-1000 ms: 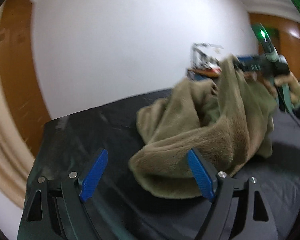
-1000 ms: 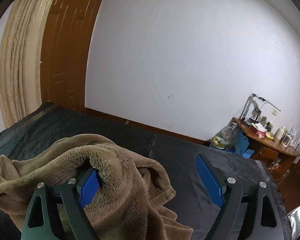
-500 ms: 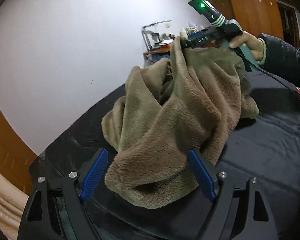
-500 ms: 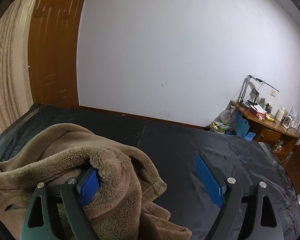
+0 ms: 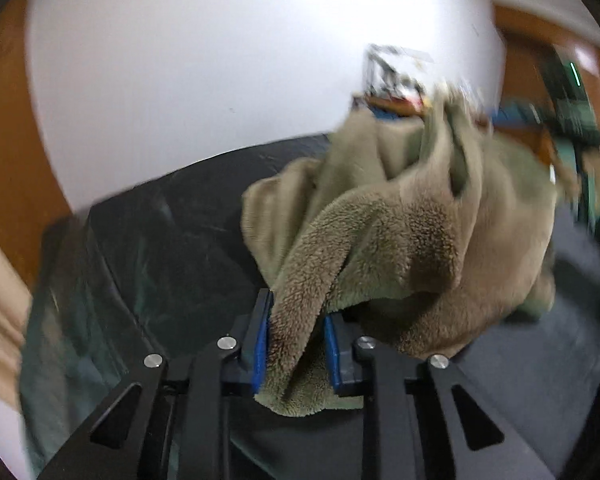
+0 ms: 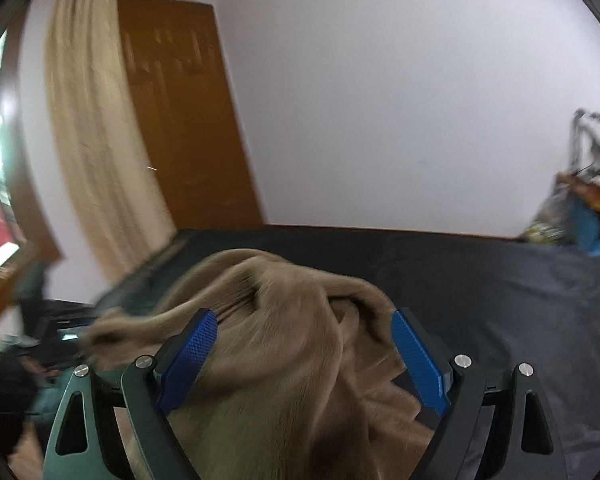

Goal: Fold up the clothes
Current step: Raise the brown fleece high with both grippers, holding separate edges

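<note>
Garment: a plush olive-brown fleece [image 5: 400, 240], bunched in a heap on the dark-covered surface [image 5: 172, 240], partly lifted at both ends.
Left gripper [image 5: 296, 344]: its jaws have just been closing and are now nearly together, blue pads clamped on a hanging edge of the fleece, which runs down between them.
Right gripper [image 6: 304, 360]: jaws stand wide; the fleece is bundled between them and drapes over the gripper, with the left pad [image 6: 188, 352] against the pile. Whether both pads truly press on it I cannot tell; the left wrist view is too blurred at that end.
Step in hand: I judge this as taking hold of two edges so the piece can be spread before any fold.
Doing it well: the left grip has only a narrow strip, so draw away gently and low over the surface to avoid it slipping out. Find a true hem or corner with the right gripper rather than a bunched wad, then pull the two apart until the cloth hangs flat.
Risk: thick pile hides layers; a doubled pinch would leave it twisted.
</note>
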